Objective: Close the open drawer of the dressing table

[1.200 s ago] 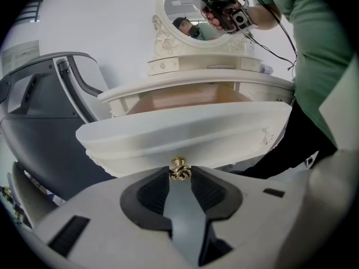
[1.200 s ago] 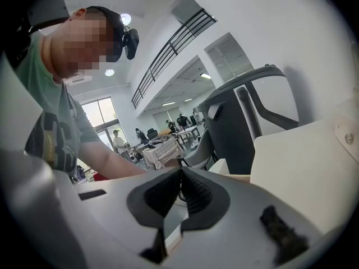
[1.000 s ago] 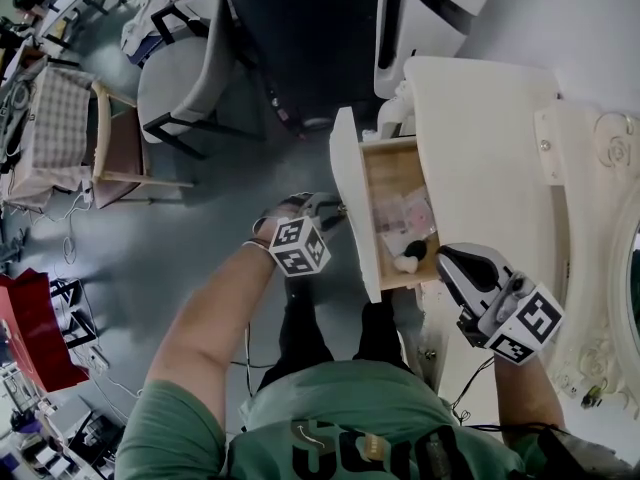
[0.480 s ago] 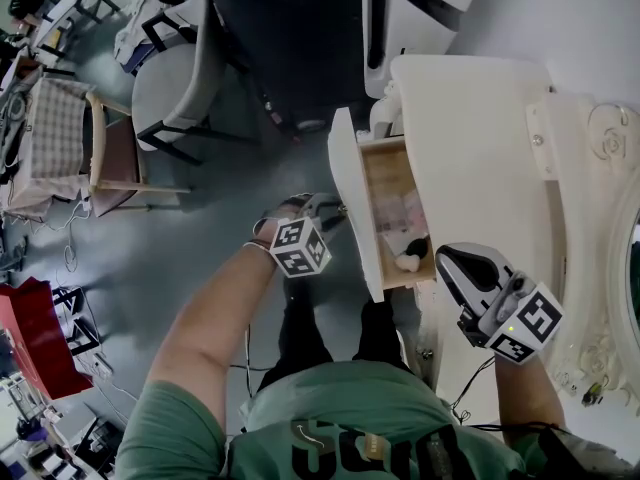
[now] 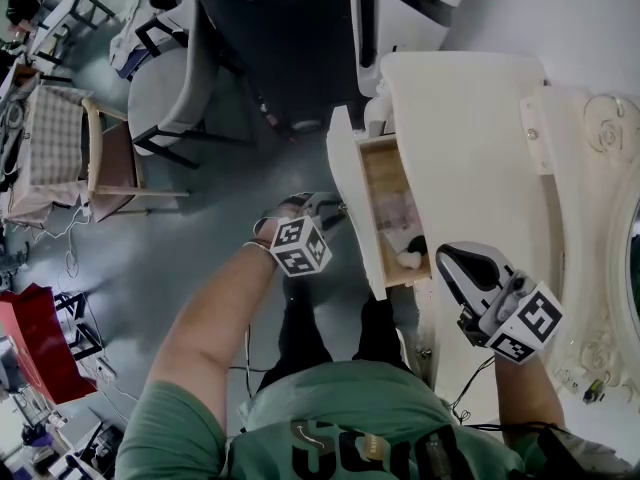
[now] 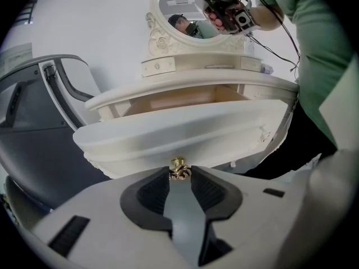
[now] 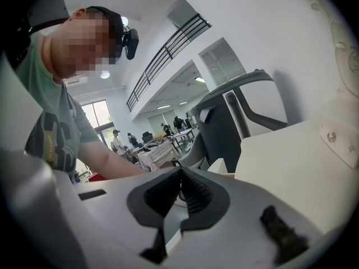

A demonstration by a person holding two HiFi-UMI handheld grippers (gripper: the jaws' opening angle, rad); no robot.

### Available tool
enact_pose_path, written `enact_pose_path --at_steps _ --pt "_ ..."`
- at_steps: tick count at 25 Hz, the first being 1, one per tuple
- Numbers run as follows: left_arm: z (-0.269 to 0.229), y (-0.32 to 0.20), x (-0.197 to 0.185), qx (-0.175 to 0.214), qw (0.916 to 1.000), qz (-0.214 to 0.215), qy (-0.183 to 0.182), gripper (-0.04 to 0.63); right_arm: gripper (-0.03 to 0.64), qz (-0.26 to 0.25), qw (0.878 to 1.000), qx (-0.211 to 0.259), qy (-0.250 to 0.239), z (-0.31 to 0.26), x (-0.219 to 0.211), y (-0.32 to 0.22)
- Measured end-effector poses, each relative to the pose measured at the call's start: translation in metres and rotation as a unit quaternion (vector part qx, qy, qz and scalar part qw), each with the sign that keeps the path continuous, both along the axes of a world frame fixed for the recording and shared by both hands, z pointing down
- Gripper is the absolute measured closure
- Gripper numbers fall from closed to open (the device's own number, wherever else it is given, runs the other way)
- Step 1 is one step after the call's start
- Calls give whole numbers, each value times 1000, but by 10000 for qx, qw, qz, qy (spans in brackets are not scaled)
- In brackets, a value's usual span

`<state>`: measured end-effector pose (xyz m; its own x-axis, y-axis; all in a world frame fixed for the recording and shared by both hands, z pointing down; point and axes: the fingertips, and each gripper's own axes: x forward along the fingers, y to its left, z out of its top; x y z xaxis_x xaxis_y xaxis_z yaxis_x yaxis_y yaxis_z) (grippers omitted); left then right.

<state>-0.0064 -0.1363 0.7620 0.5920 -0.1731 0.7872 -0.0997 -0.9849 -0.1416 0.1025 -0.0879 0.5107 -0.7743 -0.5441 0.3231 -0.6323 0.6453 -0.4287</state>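
Knob (image 6: 179, 169) of the half-open drawer (image 6: 185, 130) sits pinched in my left gripper (image 6: 179, 176). My right gripper (image 7: 180, 174) hovers closed and empty over the dressing table (image 5: 470, 138), at its front edge.

You have nothing here that reads as words or numbers. The cube (image 5: 300, 246) behind the jaws of your left gripper (image 5: 333, 208) and the cube (image 5: 528, 325) behind the jaws of your right gripper (image 5: 450, 258) carry black-and-white square marker patterns, not letters. Your green shirt (image 5: 340, 408) has large dark print (image 5: 335, 456) on its front, well behind both sets of jaws, but its characters are too distorted to read. A pale sheet (image 6: 15, 54) on the wall, far left of your left jaws, is too small to read.
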Motion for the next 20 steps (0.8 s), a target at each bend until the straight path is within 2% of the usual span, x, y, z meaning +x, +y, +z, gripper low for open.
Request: enact_pose_path --at_steps 20 --pt "1 -5 32 5 9999 150 26 469 604 207 9998 -13 -45 4 27 3"
